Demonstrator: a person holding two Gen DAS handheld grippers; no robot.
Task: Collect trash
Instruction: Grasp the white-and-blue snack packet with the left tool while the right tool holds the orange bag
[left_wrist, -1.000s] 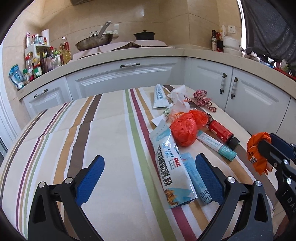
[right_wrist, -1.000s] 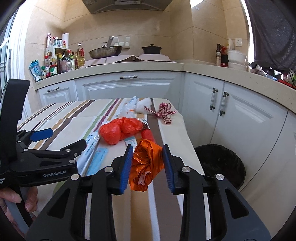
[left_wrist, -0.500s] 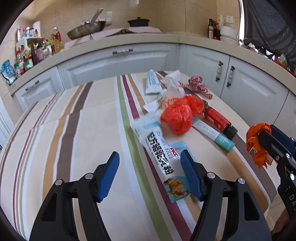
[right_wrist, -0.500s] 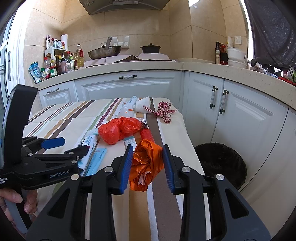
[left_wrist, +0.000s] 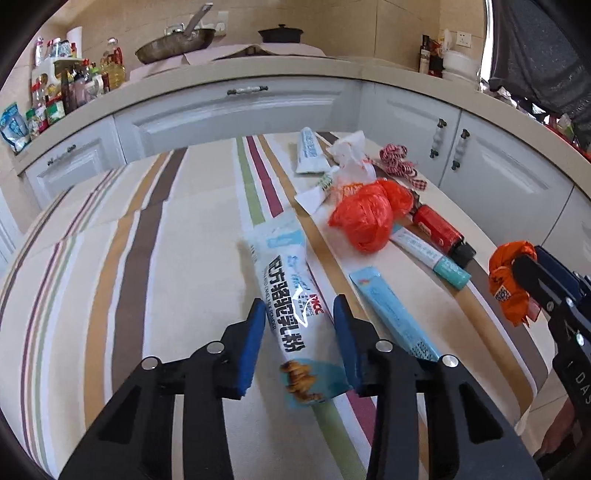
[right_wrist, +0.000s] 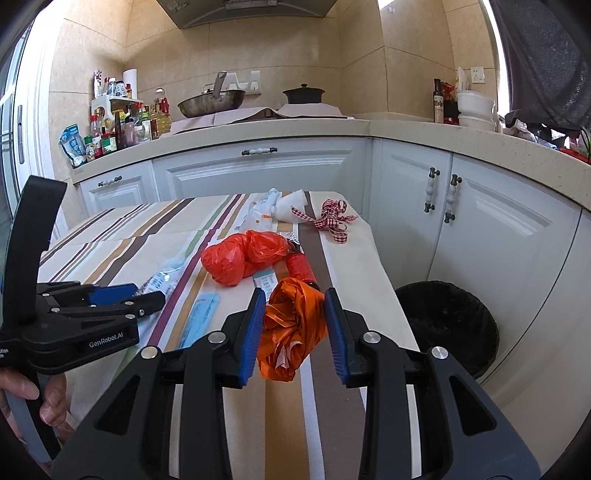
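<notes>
Pouch lies between left gripper jaws — unclenched; right gripper clenches wrapper.

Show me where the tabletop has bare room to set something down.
The striped tablecloth is bare left of the white powder sachet, back to the cabinets. It is crowded along the right edge: red plastic bag, red canister, teal tube, checked ribbon.

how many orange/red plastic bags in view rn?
2. One crumpled orange plastic bag is pinched in the right claw near the striped table's edge. One bunched red plastic bag lies mid-table beside the red cylindrical can. Others may hide underneath.
</notes>
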